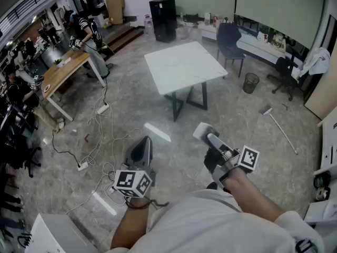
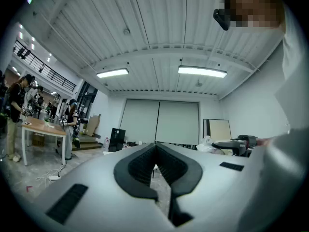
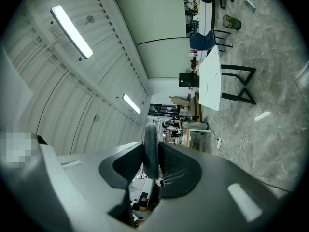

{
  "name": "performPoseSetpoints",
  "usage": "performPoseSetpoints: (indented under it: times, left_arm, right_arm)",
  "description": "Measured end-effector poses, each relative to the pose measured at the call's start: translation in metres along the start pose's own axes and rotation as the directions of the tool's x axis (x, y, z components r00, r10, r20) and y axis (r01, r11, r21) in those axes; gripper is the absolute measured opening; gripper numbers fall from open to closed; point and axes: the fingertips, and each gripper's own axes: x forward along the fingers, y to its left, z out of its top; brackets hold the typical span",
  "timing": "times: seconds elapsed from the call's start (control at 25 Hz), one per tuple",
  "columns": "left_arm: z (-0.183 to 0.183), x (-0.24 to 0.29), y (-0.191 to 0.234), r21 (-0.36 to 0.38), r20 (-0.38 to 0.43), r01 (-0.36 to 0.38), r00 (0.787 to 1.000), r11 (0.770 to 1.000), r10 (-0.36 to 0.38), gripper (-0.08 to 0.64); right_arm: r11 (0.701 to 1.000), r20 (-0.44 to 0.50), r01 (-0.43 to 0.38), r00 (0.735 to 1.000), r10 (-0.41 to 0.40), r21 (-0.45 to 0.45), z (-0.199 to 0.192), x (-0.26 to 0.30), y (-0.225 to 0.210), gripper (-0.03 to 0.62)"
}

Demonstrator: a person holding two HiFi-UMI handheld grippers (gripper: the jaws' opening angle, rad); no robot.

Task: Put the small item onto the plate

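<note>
I stand on a grey stone floor, some way short of a white table (image 1: 181,65) with nothing on it. No plate shows in any view. My right gripper (image 1: 202,132) points toward the table and slightly upward. In the right gripper view its jaws (image 3: 151,141) are shut on a thin dark item with a rounded top (image 3: 151,151), which stands upright between the pads. The left gripper (image 1: 142,144) is held level beside it, lower left. In the left gripper view its jaws (image 2: 155,151) meet at the tips with nothing between them.
A wooden desk (image 1: 63,70) with people around it stands at the far left. Cables and power strips (image 1: 97,141) trail across the floor on the left. Beyond the table are a black cabinet (image 1: 163,19), a dark chair (image 1: 230,38) and a bin (image 1: 251,82). A broom (image 1: 279,125) lies at the right.
</note>
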Motion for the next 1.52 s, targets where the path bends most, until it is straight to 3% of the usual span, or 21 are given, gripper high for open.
performPoseSetpoints:
  times: [0.56,0.96,1.24,1.52]
  left_arm:
    - [0.000,0.005,0.004,-0.009,-0.002,0.012,1.000,1.000,-0.012,0.006]
    - [-0.015,0.024,0.013,-0.012,-0.023,0.014,1.000,1.000,-0.014,0.006]
    - [-0.026,0.072,0.024,-0.014,-0.044,-0.002,0.999,1.000,0.002,0.006]
    - [-0.026,0.148,0.037,-0.007,-0.038,-0.026,0.999,1.000,0.025,0.006]
  right_arm:
    - [1.000,0.024,0.002,1.000,-0.002,-0.012,-0.001,0.001,0.005,0.098]
    - [1.000,0.023,0.020,1.000,-0.021,0.007,0.007,0.012,-0.015,0.098]
    - [0.999,0.012,0.014,1.000,-0.014,0.030,0.045,0.039,-0.033,0.098]
    - [0.999,-0.010,0.008,1.000,-0.007,0.039,0.110,0.084,-0.056,0.098]
